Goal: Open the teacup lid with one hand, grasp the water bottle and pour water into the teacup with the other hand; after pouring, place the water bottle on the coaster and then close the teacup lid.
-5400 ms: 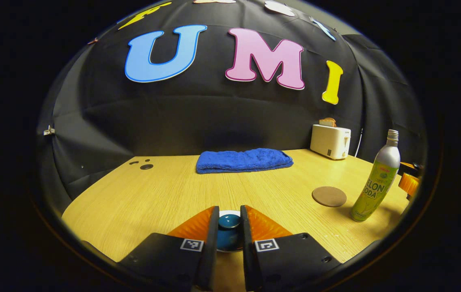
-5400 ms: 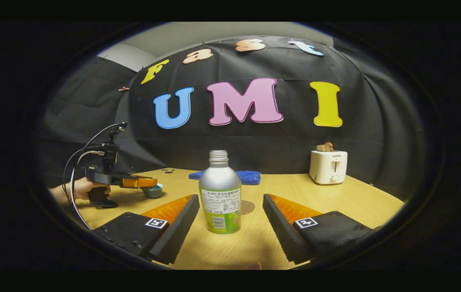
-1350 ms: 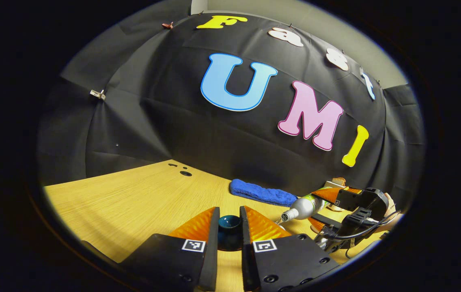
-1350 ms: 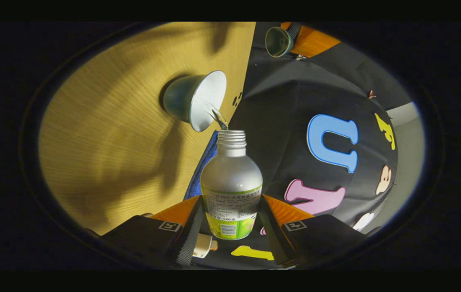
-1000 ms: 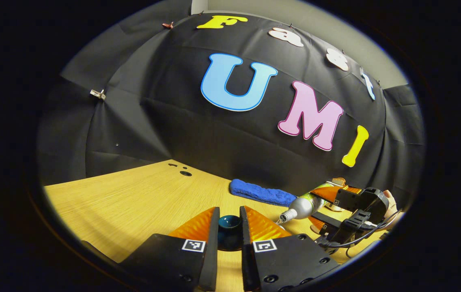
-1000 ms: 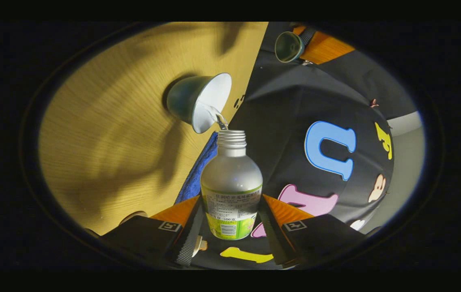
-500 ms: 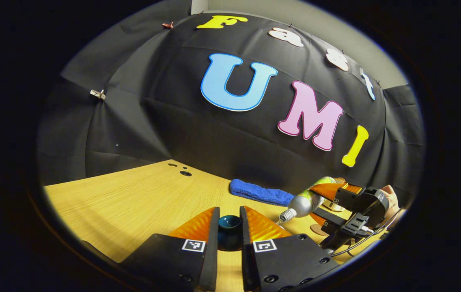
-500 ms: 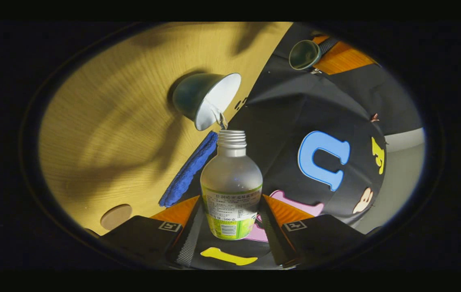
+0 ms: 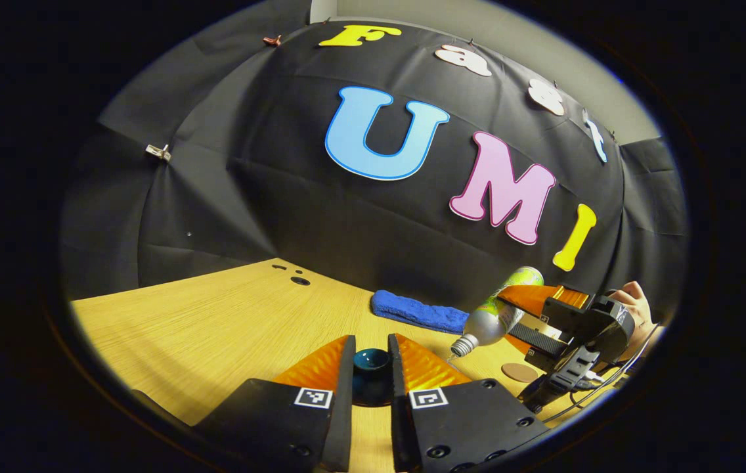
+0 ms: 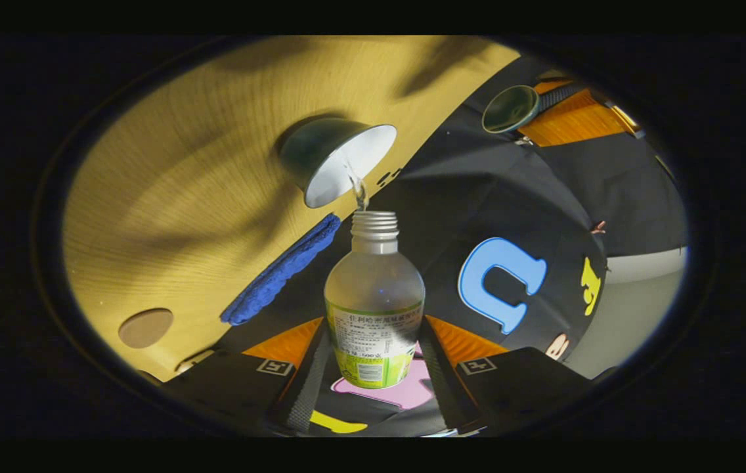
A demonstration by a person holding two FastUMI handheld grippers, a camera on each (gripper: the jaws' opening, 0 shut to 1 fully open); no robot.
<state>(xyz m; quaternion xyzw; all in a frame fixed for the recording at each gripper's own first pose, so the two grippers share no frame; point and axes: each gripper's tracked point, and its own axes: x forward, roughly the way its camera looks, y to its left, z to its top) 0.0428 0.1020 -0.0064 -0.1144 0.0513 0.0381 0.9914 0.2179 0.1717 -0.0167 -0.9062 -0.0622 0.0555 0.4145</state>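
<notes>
**While the water runs, hold both claws steady**

While my right claw (image 10: 373, 358) grips the water bottle (image 10: 373, 299) by its labelled body, tipped mouth-down, a thin stream falls from its neck into the open teacup (image 10: 337, 161) standing on the table (image 10: 169, 197). My left claw (image 9: 371, 374) is closed on the knob of the teacup lid (image 9: 372, 360), holding it clear of the table and off to the left of the cup.

To do this well, I judge the bottle's mouth should stay right over the white inside of the cup, close above the rim, and the tilt should change slowly — a sudden tip could send water over the edge. The lid should be held away from the stream. When the cup looks full enough, I would roll the bottle upright before carrying it across to the round coaster (image 10: 145, 328), which lies farther along the table, past the blue towel (image 10: 281, 269).

Hard to make out: the water level in the cup — the inside is bright and washed out. How much remains in the bottle I cannot tell either. In the left gripper view the cup itself is hidden behind my own claw, and the bottle's base sits buried between the right claw's fingers.
</notes>
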